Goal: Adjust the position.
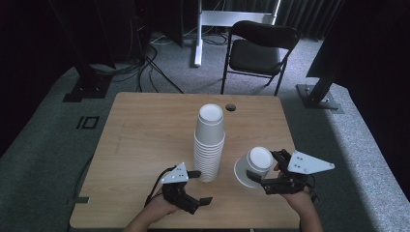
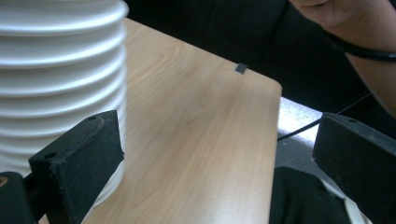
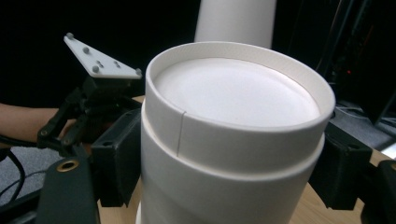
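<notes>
Near the desk's (image 1: 140, 125) front edge, right of centre, a cup (image 1: 254, 166) sits upside down and tilted, pinched at its sides by the right gripper (image 1: 263, 168); it looks lifted off the desk. Just left, a stack (image 1: 209, 145) of upturned cups stands at desk centre. Left gripper (image 1: 199, 186) is at the stack's base, jaws spread wide, one jaw beside the lowest cups, gripping nothing. Behind the desk, a chair (image 1: 258, 48).
</notes>
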Demonstrator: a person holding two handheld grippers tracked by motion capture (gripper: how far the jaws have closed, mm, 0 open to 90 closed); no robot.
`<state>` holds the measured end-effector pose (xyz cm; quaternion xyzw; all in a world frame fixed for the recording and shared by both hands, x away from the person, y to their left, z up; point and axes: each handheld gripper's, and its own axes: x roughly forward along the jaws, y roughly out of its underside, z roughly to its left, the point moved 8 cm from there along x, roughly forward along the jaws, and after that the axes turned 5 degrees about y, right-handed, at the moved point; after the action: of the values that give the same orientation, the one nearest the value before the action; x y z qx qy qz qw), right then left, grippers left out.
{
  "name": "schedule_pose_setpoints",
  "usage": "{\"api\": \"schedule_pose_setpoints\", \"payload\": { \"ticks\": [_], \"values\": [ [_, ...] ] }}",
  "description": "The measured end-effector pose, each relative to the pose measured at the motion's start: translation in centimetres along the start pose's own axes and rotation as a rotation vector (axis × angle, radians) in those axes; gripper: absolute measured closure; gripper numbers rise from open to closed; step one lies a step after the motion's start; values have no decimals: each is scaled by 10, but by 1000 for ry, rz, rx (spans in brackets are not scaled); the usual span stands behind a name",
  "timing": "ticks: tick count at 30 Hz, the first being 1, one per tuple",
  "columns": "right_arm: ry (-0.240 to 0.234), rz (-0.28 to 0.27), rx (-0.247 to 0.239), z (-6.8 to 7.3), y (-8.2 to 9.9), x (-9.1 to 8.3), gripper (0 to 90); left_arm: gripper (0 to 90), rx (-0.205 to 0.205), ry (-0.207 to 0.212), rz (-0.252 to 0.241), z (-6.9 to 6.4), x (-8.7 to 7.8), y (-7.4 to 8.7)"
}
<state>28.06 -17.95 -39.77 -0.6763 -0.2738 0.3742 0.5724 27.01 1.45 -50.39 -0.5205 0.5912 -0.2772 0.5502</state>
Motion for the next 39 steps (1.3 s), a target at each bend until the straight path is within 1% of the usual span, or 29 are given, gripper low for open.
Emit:
{"api": "schedule_pose_setpoints", "payload": {
  "ticks": [1, 2, 3, 6, 8, 10, 14, 16, 17, 19, 21, 22, 24, 26, 28, 29, 30, 31, 32, 33, 34, 35, 36, 37, 39],
  "values": [
    [-12, -11, 0, 3, -2, 0, 221, 16, 4, 9, 0, -2, 2, -1],
    [-12, -17, -3, 5, -3, 1, 221, 16, 6, 21, -5, -5, 3, -2],
    [-16, -18, -5, 7, -4, 1, 221, 16, 0, 31, -10, -6, 5, -4],
    [-35, -34, -8, 14, -8, 4, 221, 18, -3, 66, -22, -13, 9, -8],
    [-54, -39, -1, 17, -10, 5, 221, 29, -4, 88, -28, -17, 12, -10],
    [-60, -50, 0, 19, -11, 7, 221, 29, 4, 126, -41, -21, 15, -11],
    [-88, -76, 5, 24, -17, 11, 221, 30, 10, 139, -49, -25, 21, -17],
    [-91, -86, 0, 26, -21, 12, 221, 30, 13, 158, -71, -29, 21, -22],
    [-97, -88, 0, 28, -23, 12, 221, 38, 17, 160, -77, -30, 22, -24],
    [-99, -97, -5, 28, -26, 12, 221, 44, 27, 170, -107, -33, 21, -30],
    [-109, -107, -1, 30, -28, 12, 221, 46, 25, 195, -133, -36, 21, -36],
    [-112, -109, -4, 31, -29, 13, 221, 63, 22, 199, -151, -36, 20, -38],
    [-118, -112, -5, 33, -30, 14, 221, 64, 15, 219, -170, -37, 20, -41],
    [-126, -114, -8, 35, -31, 15, 221, 111, 19, 222, -186, -38, 19, -44],
    [-134, -114, -8, 37, -31, 16, 221, 126, 26, 224, -200, -40, 19, -47],
    [-143, -114, -7, 38, -31, 17, 221, 149, 27, 232, -208, -41, 19, -48],
    [-143, -114, -8, 40, -31, 18, 221, 150, 28, 235, -217, -42, 19, -50],
    [-148, -115, -8, 41, -30, 19, 221, 152, 31, 243, -219, -43, 19, -50],
    [-154, -114, -8, 42, -30, 19, 221, 170, 33, 242, -221, -43, 20, -51],
    [-154, -112, -14, 43, -30, 20, 221, 189, 36, 247, -225, -44, 21, -52],
    [-151, -110, -14, 44, -30, 20, 221, 191, 38, 264, -230, -46, 21, -52],
    [-158, -113, -14, 45, -30, 21, 221, 208, 38, 267, -236, -47, 21, -54],
    [-158, -113, -16, 45, -30, 21, 221, 244, 43, 270, -237, -48, 21, -54],
    [-159, -111, -19, 46, -30, 21, 220, 256, 46, 285, -246, -49, 21, -55],
    [-162, -114, -16, 46, -31, 21, 221, 318, 45, 293, -262, -51, 20, -57]
  ]
}}
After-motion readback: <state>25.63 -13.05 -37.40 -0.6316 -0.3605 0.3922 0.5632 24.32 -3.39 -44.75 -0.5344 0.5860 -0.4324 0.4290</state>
